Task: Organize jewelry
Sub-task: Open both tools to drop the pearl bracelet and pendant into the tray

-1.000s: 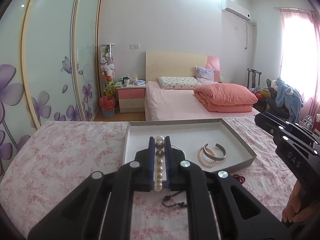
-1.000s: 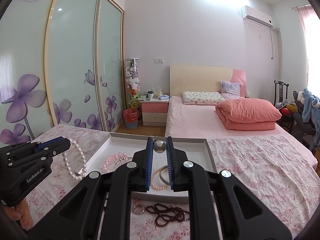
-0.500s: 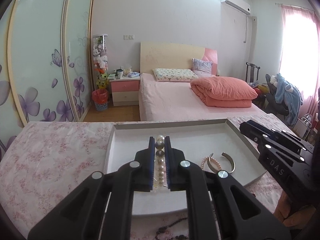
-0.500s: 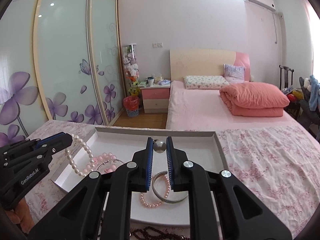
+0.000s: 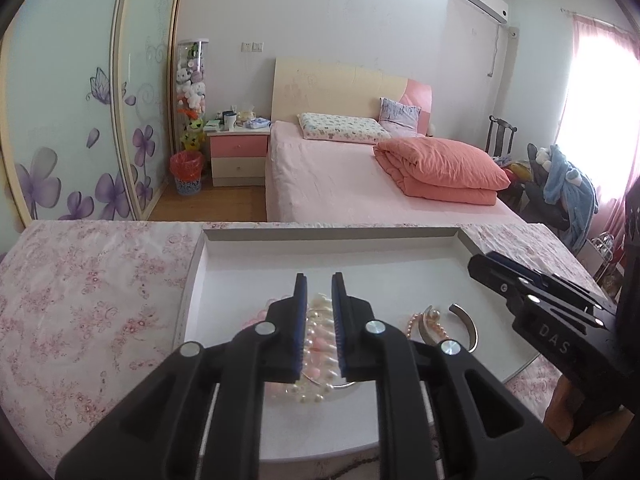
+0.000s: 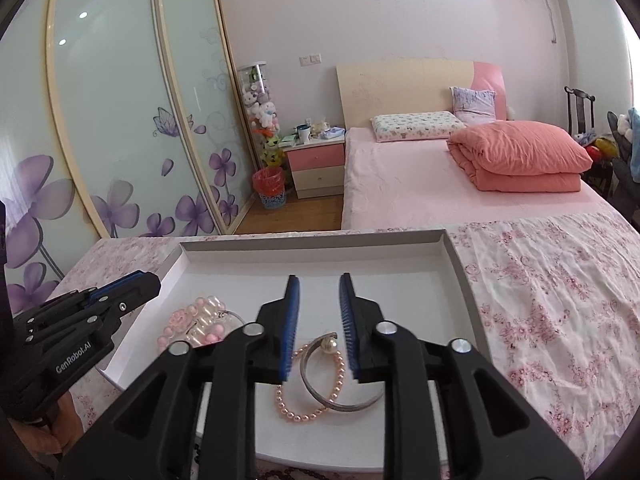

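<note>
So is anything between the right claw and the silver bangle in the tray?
Nothing visible. The open right claw hangs directly over the silver metal bangle, which lies in the shallow white tray across a pink pearl bracelet.

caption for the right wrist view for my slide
Open right gripper over a white tray, with a silver cuff, pearl earring and pink bead bracelet below.

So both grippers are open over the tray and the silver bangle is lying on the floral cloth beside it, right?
Not quite. Both are open, but the silver bangle lies inside the tray, overlapping the pink pearl bracelet, not on the floral cloth. The right wrist view shows it.
</note>
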Demonstrator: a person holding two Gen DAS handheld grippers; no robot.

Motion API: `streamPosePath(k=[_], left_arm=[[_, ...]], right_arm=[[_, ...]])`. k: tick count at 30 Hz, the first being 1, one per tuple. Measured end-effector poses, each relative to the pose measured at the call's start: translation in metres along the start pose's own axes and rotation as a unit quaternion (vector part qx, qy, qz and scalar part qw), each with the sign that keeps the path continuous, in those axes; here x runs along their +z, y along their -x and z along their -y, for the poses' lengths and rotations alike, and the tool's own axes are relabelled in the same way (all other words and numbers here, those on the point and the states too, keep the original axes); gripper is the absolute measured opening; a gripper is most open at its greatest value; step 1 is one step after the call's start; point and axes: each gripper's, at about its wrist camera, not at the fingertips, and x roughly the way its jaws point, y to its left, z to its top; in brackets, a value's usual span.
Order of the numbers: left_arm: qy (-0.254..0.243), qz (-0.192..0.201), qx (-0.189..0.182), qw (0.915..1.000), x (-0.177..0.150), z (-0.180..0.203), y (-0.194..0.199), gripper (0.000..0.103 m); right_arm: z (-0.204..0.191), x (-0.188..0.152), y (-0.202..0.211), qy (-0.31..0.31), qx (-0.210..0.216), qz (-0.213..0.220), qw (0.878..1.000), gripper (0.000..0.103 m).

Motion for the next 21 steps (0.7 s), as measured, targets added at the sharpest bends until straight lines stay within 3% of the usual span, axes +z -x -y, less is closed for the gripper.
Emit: streamPosePath(k=[11,21], left_arm=[[0.022,0.015,0.024,0.9994,0.006,-0.021,0.021,0.02],[0.01,0.021,0.053,0.9983,-0.018,-0.029,0.065,0.027]], right_arm=[[0.008,-0.002,0.022,-0.009,-0.016,0.013,1.0,0.031],[0.013,-0.026,0.052,0.007,-0.029,-0.005,1.0,0.031]])
